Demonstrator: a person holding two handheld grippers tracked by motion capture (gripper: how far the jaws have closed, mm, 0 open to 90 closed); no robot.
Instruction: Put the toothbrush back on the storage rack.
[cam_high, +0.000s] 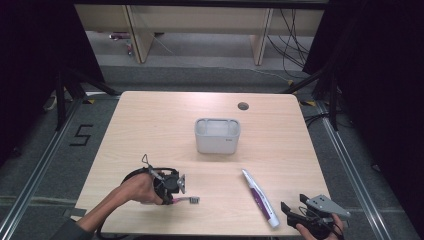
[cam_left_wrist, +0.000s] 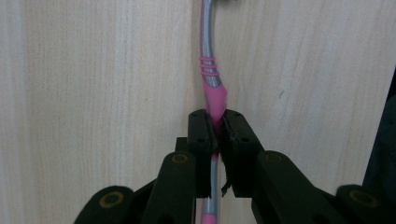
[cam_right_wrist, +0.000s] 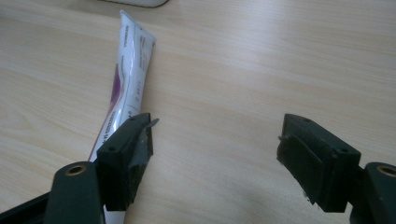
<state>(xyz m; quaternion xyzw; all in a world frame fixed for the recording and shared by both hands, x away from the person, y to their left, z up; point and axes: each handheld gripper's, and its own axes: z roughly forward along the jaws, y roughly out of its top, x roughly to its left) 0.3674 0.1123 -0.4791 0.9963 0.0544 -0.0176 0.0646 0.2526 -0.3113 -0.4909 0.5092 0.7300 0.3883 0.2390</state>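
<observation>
The jaws of the left gripper (cam_left_wrist: 216, 128) are pinched tight on the pink and grey handle of a toothbrush (cam_left_wrist: 212, 88), which runs straight out ahead from between the pads and lies flat on the wooden table (cam_left_wrist: 93, 93). In the high view the toothbrush (cam_high: 188, 200) sticks out to the right of that gripper (cam_high: 176, 192), its bristle head at the far end, resting on the tabletop. The left hand (cam_high: 137, 187) wraps the gripper's body from behind, the forearm coming in low from the bottom edge and lying nearly level over the table.

The right gripper (cam_right_wrist: 215, 144) has its jaws spread wide with bare wood between them. A white and purple toothpaste tube (cam_right_wrist: 126, 79) lies just outside its left jaw, pointing away ahead. The right hand (cam_high: 317, 227) holds this gripper (cam_high: 295, 207) at the near right corner of the table.

Well ahead of both pairs of jaws stands a white rectangular container (cam_high: 217, 136), open at the top; what is inside cannot be made out.
</observation>
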